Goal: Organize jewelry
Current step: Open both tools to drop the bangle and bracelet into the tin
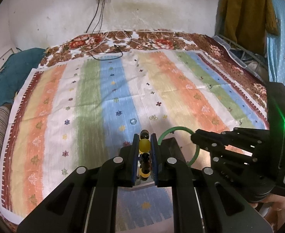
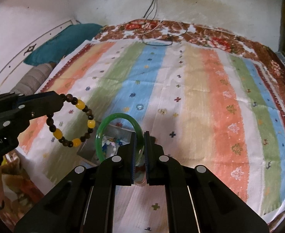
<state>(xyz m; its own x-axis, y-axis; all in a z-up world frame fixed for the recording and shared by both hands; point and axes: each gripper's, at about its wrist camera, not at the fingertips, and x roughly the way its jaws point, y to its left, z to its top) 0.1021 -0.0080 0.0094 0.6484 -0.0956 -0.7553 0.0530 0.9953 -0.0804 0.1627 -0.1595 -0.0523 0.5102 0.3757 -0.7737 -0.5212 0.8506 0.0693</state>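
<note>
The left tongs (image 1: 144,143) are clenched on a bracelet of dark brown and yellow beads (image 1: 144,145), seen edge-on at lower centre of the left wrist view. In the right wrist view the same beaded bracelet (image 2: 72,122) hangs as an open loop from the left tongs (image 2: 61,99) at middle left, clear of the bed. The right tongs (image 2: 140,145) are clenched on a translucent green bangle (image 2: 119,116), which stands upright in their grip at lower centre. The left wrist view shows that green bangle (image 1: 176,129) at lower right, gripped by the right tongs (image 1: 193,136).

Just under both pieces sits a shiny metal box (image 2: 115,131). Small white, blue and pale beads of other jewelry (image 2: 110,143) already lie inside it, seen through the bangle. In the left wrist view only the box's dark rim (image 1: 173,140) shows, between the two tongs.

Farther out on the striped multicoloured bedspread (image 1: 111,89), a small clear ring (image 1: 133,121) and a small pale sparkly piece (image 1: 153,117), perhaps an earring, lie near each other just above frame centre.

My reading is that the job is partly done: some pieces are boxed, two are lifted and poised over the box for dropping in, and the two small pieces on the bedspread are left to collect.
</note>
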